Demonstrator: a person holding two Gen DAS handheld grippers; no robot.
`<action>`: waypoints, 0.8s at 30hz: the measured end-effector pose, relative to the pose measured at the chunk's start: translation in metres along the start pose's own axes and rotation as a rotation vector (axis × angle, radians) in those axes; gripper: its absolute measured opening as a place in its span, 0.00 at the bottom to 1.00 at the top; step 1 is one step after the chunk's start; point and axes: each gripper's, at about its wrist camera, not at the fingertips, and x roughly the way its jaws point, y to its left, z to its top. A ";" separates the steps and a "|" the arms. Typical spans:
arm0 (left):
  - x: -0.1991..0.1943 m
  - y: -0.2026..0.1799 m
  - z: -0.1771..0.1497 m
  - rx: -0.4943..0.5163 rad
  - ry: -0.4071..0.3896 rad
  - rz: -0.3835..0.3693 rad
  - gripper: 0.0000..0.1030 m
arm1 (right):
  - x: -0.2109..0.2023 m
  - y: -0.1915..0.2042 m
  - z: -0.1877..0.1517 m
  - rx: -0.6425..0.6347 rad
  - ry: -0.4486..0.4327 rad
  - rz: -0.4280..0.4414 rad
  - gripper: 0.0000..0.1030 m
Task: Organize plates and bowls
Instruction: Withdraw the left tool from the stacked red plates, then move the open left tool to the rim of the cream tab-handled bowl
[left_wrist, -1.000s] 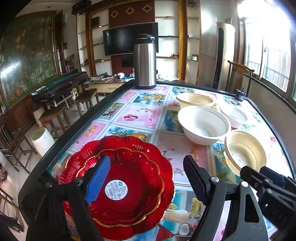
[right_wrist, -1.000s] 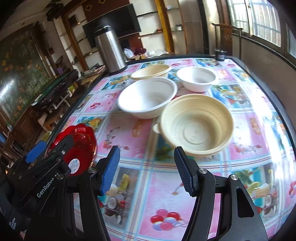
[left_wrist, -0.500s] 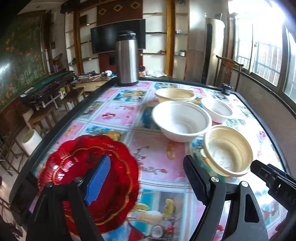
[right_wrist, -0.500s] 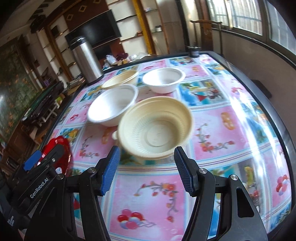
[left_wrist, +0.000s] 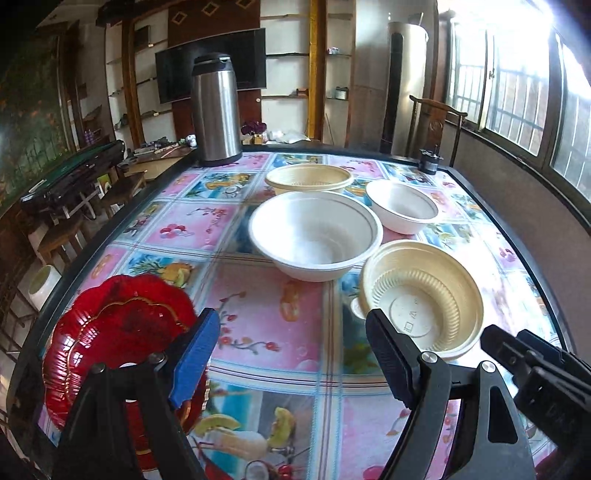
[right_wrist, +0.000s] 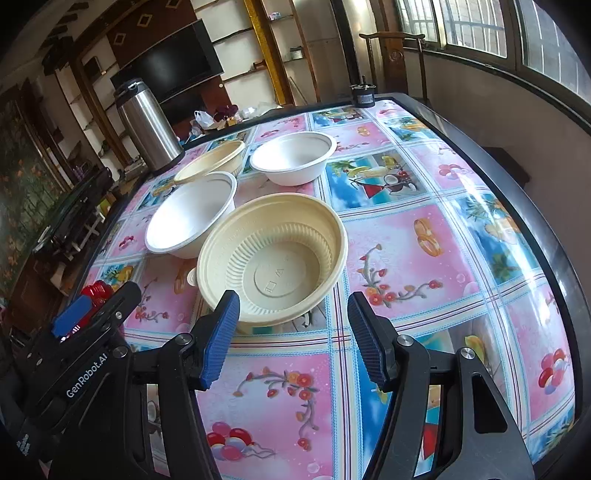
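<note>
A red scalloped plate with gold trim lies at the table's near left, partly behind my left gripper's blue finger. My left gripper is open over bare tablecloth, holding nothing. A cream ribbed bowl sits just ahead of my right gripper, which is open and empty; the same cream bowl shows at right in the left wrist view. Behind it stand a large white bowl, a smaller white bowl and a second cream bowl. My left gripper's body appears at the left edge of the right wrist view.
A steel thermos stands at the far left of the table, which has a colourful patterned cover and a dark raised rim. A small black object sits at the far right corner. Stools and a chair surround the table.
Both grippers have swung rightward: the red plate slid toward the left edge of the left view, and the cream bowl came to the centre of the right view. Jaws unchanged.
</note>
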 end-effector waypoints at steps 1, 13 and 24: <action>0.001 -0.002 0.001 0.006 0.001 -0.001 0.79 | 0.000 0.001 0.000 -0.005 0.002 -0.002 0.60; 0.020 -0.023 0.006 0.024 0.034 -0.012 0.79 | 0.003 -0.015 0.009 0.006 0.006 -0.027 0.60; 0.039 -0.028 0.013 0.005 0.068 -0.012 0.79 | 0.017 -0.036 0.016 0.044 0.030 -0.045 0.59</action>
